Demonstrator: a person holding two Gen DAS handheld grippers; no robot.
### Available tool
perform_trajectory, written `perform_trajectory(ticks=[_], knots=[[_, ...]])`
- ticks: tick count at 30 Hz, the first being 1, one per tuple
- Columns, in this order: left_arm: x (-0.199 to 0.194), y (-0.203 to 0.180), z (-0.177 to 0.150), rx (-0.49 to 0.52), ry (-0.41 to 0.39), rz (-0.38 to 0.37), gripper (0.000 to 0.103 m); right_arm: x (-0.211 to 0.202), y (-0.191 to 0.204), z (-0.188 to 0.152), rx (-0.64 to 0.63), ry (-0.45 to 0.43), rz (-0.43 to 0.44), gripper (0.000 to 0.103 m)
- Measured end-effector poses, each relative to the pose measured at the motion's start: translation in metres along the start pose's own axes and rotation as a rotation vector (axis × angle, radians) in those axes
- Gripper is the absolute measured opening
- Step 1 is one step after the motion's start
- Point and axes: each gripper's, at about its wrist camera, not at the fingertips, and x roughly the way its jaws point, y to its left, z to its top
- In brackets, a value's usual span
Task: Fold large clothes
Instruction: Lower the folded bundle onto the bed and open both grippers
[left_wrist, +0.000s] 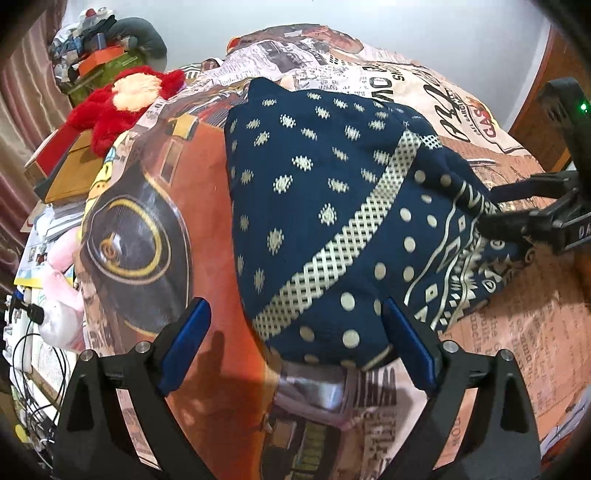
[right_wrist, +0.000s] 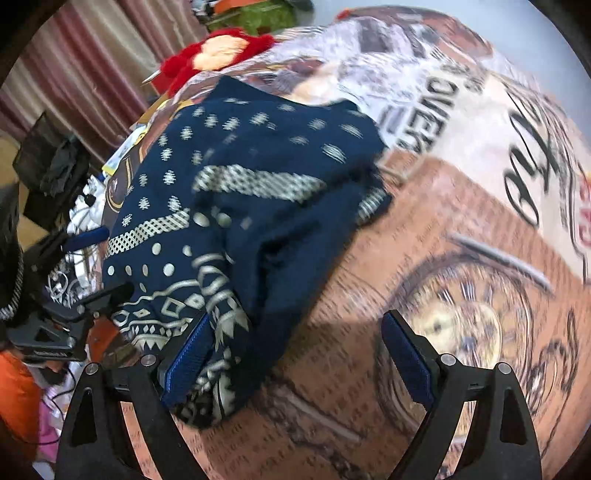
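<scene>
The bed (left_wrist: 517, 332), spread with a busy printed sheet, serves as the folding surface because it gives broad, soft room for a big piece. On it, near the middle, lies the cloth (left_wrist: 314, 206), navy with cream dots and a lattice band, doubled into a thick, rumpled bundle whose patterned border hangs toward the near edge; it looks partly folded, and its loose corner probably needs another tuck. The left gripper (left_wrist: 295, 347) hovers over the bundle's near end with its jaws spread wide, pinching nothing, seemingly placed for a fresh hold. The right gripper (right_wrist: 295, 362) is likewise spread: one blue pad (right_wrist: 188, 362) lies against the border's edge without clamping it, the other is over bare sheet. A red plush (left_wrist: 125, 99) sits clear at the bed's far side.
</scene>
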Motion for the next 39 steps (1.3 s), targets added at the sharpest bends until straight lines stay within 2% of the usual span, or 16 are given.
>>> perform_trajectory(ticks=[3, 5, 9, 11, 14, 17, 21, 23, 28, 35, 39], knots=[[-0.001, 0.003, -0.003, -0.034, -0.003, 0.002, 0.095, -0.009, -0.004, -0.004, 0.0, -0.004, -0.013, 0.091], [0.001, 0.004, -0.004, -0.051, 0.001, -0.001, 0.095, -0.021, 0.001, 0.0, -0.013, -0.037, -0.016, 0.09], [0.002, 0.005, -0.006, -0.074, 0.002, 0.002, 0.095, -0.039, 0.018, 0.022, -0.03, -0.139, 0.01, 0.091], [0.003, 0.005, -0.007, -0.078, 0.0, 0.003, 0.095, -0.035, 0.027, 0.037, -0.04, -0.158, 0.004, 0.091], [0.004, 0.007, -0.01, -0.088, 0.002, -0.005, 0.095, -0.012, 0.033, 0.053, -0.069, -0.124, -0.053, 0.091], [0.003, 0.009, -0.011, -0.093, 0.004, -0.013, 0.095, 0.014, 0.029, 0.056, -0.118, -0.079, -0.161, 0.091], [-0.01, 0.006, -0.008, -0.09, -0.01, 0.015, 0.094, -0.002, 0.005, 0.045, -0.05, -0.105, -0.139, 0.091], [-0.019, 0.006, -0.005, -0.098, -0.018, 0.019, 0.094, -0.015, 0.001, 0.038, -0.039, -0.13, -0.19, 0.091], [-0.075, 0.002, 0.006, -0.121, -0.151, 0.056, 0.093, -0.081, 0.011, 0.014, -0.055, -0.286, -0.149, 0.091], [-0.189, -0.021, 0.022, -0.107, -0.452, 0.075, 0.093, -0.187, 0.053, -0.026, -0.076, -0.597, -0.057, 0.091], [-0.248, -0.042, 0.018, -0.078, -0.622, 0.062, 0.093, -0.236, 0.079, -0.052, -0.093, -0.755, -0.018, 0.091]])
